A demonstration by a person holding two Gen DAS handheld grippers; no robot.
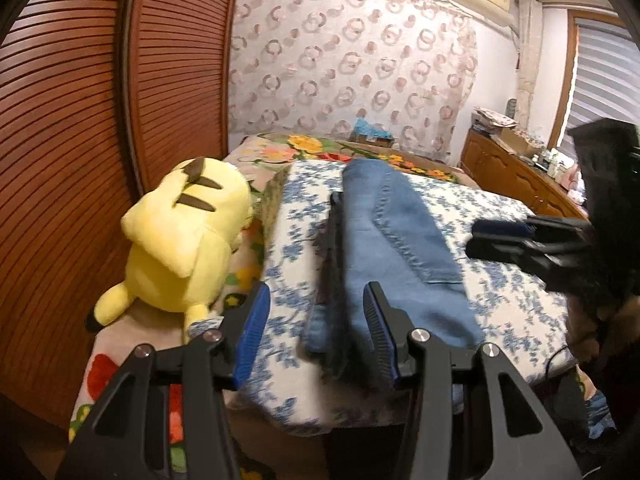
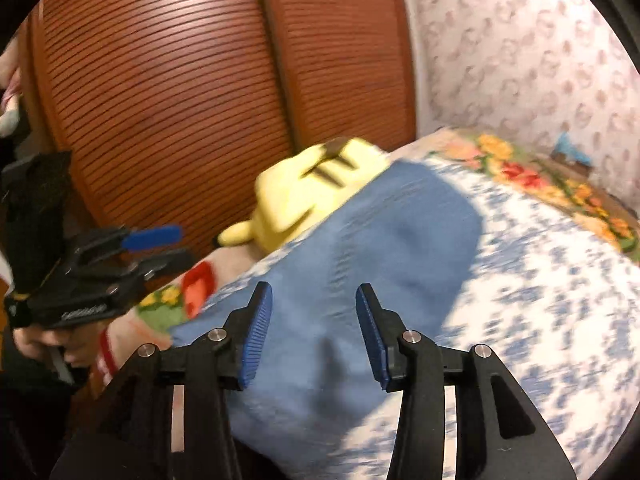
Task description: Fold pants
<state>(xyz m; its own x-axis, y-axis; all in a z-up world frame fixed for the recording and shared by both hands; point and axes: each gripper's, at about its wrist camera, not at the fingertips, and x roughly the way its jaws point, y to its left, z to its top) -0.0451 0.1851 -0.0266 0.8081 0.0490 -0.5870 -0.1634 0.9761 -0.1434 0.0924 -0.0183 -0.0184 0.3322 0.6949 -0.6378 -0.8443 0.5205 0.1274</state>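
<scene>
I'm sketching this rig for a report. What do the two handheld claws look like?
Both match. The left claw and right claw have matte black angular frames with cut-out openings, silver pivot bolts, and blue ribbed pads lining each finger. White lettering, too blurred to read, marks the left claw's body in the right wrist view. A thin dark cable trails under the right claw.

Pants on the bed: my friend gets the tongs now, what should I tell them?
Left tongs: open, empty, near end of the blue denim pants.
Right tongs: open, empty, also over the pants.
The pants lie lengthwise in a long strip on the blue-flowered white cloth, beside the yellow plush toy.
Done: legs look stacked together.
Left: fold the strip shorter, end to end.
</scene>
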